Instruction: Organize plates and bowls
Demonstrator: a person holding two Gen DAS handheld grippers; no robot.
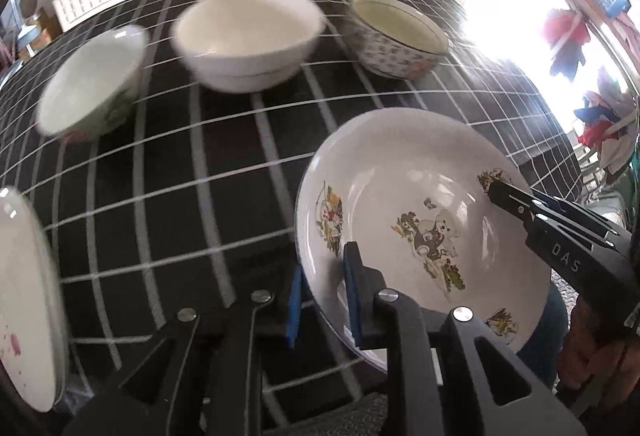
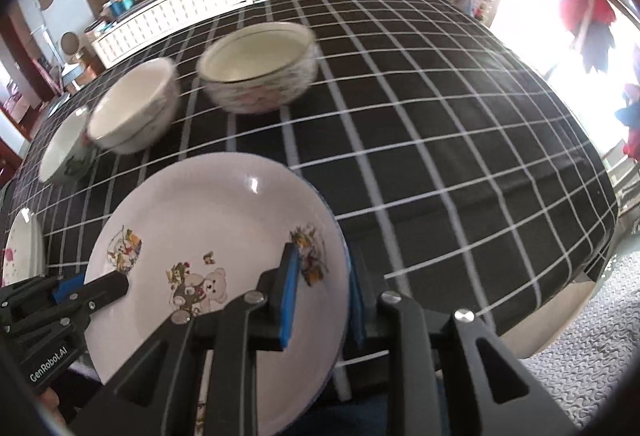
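Both grippers clamp the bear plate (image 2: 224,236) by opposite rims, left gripper (image 1: 324,292) at its 7 o'clock, right gripper (image 2: 320,296) at 4 o'clock, holding it clear above the checked bench (image 2: 420,139), probably so it carries level toward the pink-flecked plate (image 1: 24,300).

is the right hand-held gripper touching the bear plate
Touching: the right wrist view shows the right hand-held gripper with its blue pads clamped on the bear plate rim.

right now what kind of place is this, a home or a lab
Most likely a lived-in home, perhaps a dining area. A table under a black checked tablecloth holds household bowls such as a floral bowl; a cluttered white cabinet lines the wall, and clothes hang by a bright window.
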